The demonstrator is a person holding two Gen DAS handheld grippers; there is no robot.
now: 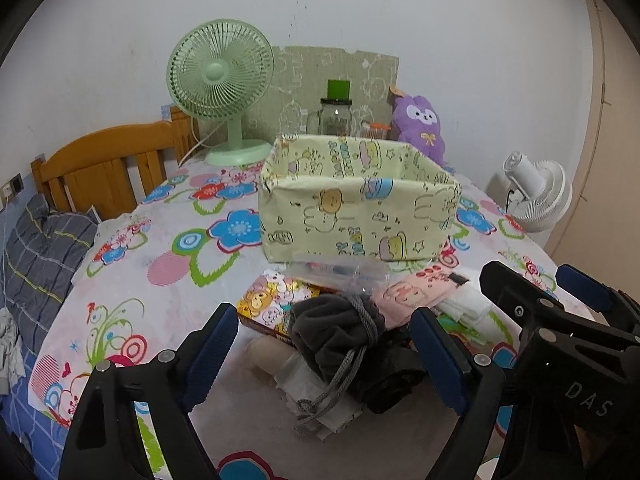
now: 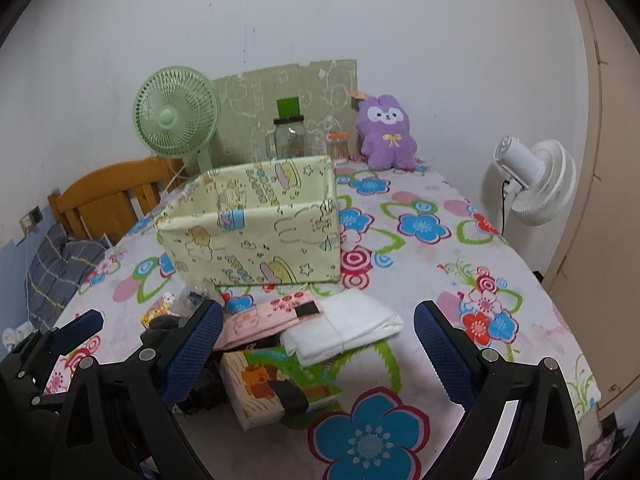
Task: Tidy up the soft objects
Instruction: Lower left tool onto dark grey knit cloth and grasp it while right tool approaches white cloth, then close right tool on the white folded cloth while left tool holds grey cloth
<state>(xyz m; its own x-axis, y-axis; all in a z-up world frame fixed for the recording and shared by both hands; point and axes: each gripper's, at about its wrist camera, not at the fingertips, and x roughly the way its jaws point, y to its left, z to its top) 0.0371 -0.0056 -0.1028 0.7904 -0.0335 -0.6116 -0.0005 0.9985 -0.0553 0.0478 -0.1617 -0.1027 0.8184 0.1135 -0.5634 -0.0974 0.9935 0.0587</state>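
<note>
My left gripper (image 1: 324, 344) jaws wide, holding nothing, above dark drawstring pouch (image 1: 340, 332) near bench front edge. Right gripper (image 2: 320, 348) jaws wide, empty, above white folded cloth (image 2: 344, 328). Only right view shows cloth fully.

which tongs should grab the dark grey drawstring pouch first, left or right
Left. The left tongs are open with the grey drawstring pouch lying between their fingers, while the right tongs sit over the white folded cloth.

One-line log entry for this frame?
left gripper: open, over grey pouch | right gripper: open, over white cloth | bin: upright
</note>
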